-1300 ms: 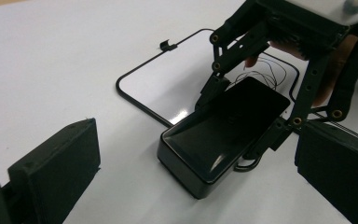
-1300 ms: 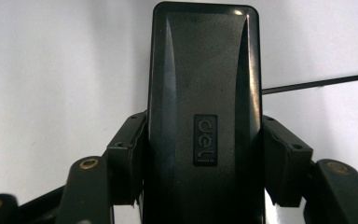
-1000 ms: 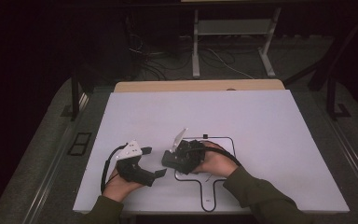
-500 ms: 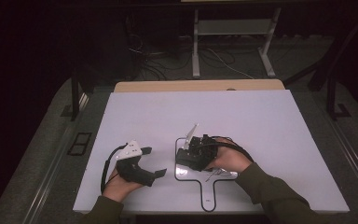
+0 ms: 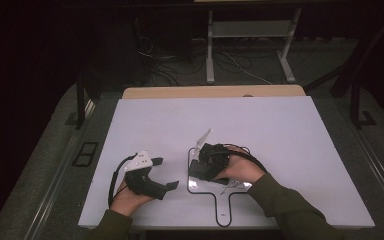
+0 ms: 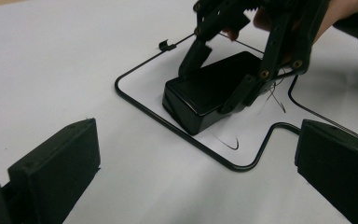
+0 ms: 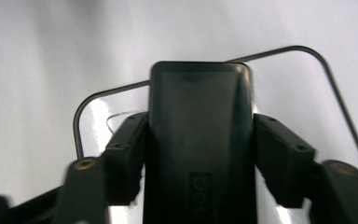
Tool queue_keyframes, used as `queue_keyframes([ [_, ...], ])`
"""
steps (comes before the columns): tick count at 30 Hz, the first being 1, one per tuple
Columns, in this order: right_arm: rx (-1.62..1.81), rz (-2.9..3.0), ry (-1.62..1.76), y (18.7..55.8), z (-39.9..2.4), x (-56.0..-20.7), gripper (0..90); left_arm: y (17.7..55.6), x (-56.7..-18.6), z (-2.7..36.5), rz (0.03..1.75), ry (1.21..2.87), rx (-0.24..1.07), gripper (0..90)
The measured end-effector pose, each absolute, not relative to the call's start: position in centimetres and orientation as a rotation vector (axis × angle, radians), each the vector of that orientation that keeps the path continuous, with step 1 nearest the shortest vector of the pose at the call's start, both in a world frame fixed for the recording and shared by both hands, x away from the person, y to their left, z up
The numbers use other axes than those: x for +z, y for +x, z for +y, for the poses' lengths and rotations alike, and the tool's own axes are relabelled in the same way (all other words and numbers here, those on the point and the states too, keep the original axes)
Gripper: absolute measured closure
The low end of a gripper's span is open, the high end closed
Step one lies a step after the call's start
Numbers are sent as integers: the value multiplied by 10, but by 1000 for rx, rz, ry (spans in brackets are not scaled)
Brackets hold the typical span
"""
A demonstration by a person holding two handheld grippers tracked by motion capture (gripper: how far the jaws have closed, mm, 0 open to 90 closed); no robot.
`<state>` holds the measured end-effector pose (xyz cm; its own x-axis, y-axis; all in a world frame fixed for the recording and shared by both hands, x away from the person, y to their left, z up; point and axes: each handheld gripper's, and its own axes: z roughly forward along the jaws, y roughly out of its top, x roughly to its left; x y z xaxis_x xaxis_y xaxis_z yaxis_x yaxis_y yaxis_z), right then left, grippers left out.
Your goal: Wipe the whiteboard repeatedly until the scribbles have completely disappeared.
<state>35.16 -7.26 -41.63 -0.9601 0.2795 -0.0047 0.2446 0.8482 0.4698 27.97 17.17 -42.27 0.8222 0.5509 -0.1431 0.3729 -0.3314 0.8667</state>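
Layout of the worktop (image 5: 280, 130). A board (image 5: 220, 192) outlined by a line lies on the near centre of the worktop, its handle toward the person. A flat box (image 6: 209, 88) rests on the board, held between the jaws of the right gripper (image 5: 202, 167). The left gripper (image 5: 162, 175) rests on the worktop left of the board, apart from it, jaws spread.
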Motion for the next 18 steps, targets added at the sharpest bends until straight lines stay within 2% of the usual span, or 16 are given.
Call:
queue_keyframes([
  [12, 568, 3025, 238, 330, -65, -414, 390, 280, -423, 171, 685, 1965, 214, 0],
  [18, 536, 2985, 273, 341, -61, -413, 391, 280, -422, 171, 685, 1963, 215, 0],
])
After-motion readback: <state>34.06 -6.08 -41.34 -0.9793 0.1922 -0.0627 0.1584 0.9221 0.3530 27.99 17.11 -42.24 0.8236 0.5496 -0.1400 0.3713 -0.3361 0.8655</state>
